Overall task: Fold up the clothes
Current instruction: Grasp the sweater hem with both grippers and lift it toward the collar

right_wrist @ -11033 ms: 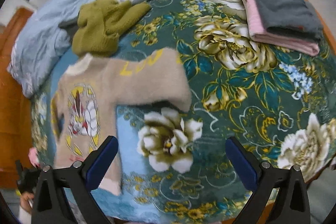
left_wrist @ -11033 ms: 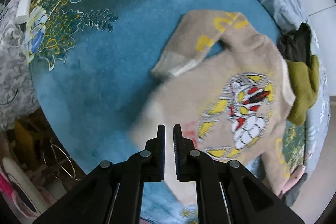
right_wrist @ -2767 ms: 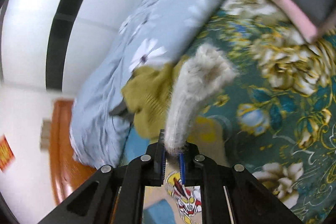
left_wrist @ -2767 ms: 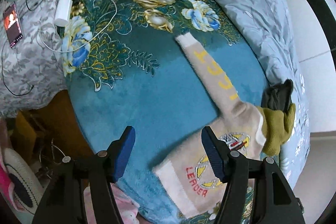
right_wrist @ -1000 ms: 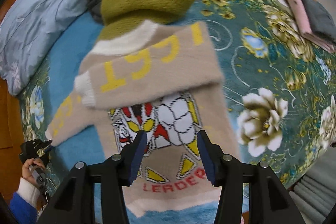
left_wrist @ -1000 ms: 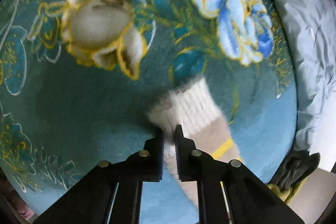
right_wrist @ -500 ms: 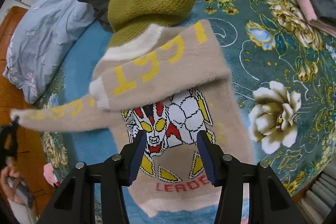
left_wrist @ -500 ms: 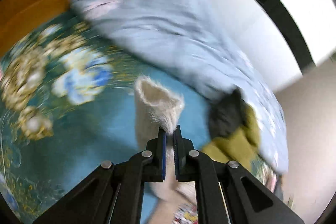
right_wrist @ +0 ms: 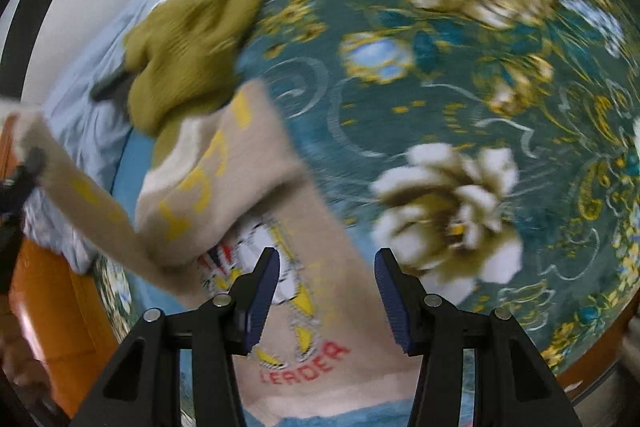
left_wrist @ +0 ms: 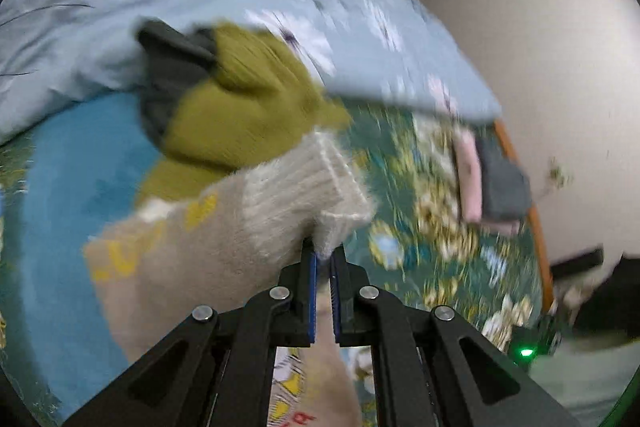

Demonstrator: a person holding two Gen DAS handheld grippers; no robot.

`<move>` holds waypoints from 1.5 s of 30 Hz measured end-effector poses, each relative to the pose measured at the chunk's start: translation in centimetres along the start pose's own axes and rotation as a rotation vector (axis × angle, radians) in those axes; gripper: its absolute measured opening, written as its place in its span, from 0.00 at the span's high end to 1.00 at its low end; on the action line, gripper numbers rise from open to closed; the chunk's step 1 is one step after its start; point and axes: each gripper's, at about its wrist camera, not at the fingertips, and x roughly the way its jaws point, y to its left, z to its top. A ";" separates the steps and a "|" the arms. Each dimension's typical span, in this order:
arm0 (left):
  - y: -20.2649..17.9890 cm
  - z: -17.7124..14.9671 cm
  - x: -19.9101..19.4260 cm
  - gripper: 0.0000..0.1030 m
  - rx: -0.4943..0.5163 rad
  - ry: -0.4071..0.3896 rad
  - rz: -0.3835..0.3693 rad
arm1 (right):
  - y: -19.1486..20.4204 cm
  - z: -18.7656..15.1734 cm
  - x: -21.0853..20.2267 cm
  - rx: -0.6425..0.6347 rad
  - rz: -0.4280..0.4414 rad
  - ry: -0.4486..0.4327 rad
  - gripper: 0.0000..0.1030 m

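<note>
- My left gripper (left_wrist: 323,259) pinches the beige sweater's (right_wrist: 320,327) sleeve cuff (left_wrist: 320,195), lifted above the bedspread (right_wrist: 440,99).
- My right gripper (right_wrist: 326,291) hangs open, empty, over the sweater's body.
- Risk: the thin pinch could let the cuff slip, spoiling the fold.

We see our left handheld gripper (left_wrist: 324,269) as black plastic arms with silver round screws and thin blue ribbed pads on the fingers (left_wrist: 312,291). Our right handheld gripper (right_wrist: 326,297) matches it: black angular arms, silver screws toward six o'clock, and dark blue ribbed pads (right_wrist: 262,301).
</note>
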 end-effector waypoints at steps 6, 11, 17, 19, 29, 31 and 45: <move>-4.8 -2.1 10.6 0.95 0.122 0.223 0.112 | -6.0 0.1 -0.2 0.107 -0.008 0.000 0.48; -5.3 -3.4 17.5 0.94 0.185 0.362 0.225 | -9.3 -0.5 -0.4 0.154 -0.018 0.006 0.48; -4.3 -4.3 16.4 0.56 0.109 0.396 0.164 | -10.0 -1.0 -0.1 0.111 0.003 0.041 0.48; -3.6 -4.6 13.3 0.56 0.076 0.334 0.131 | -9.3 -1.0 0.5 0.070 0.021 0.070 0.48; 13.1 -17.1 -0.3 0.53 -0.495 0.163 0.327 | -6.0 -2.8 5.2 -0.161 0.070 0.302 0.45; 15.4 -20.5 -1.8 0.53 -0.556 0.178 0.365 | -5.9 -3.5 6.4 -0.191 0.056 0.341 0.45; 18.4 -32.5 0.8 0.44 -0.574 0.283 0.221 | -7.6 -9.1 10.3 -0.216 0.005 0.398 0.45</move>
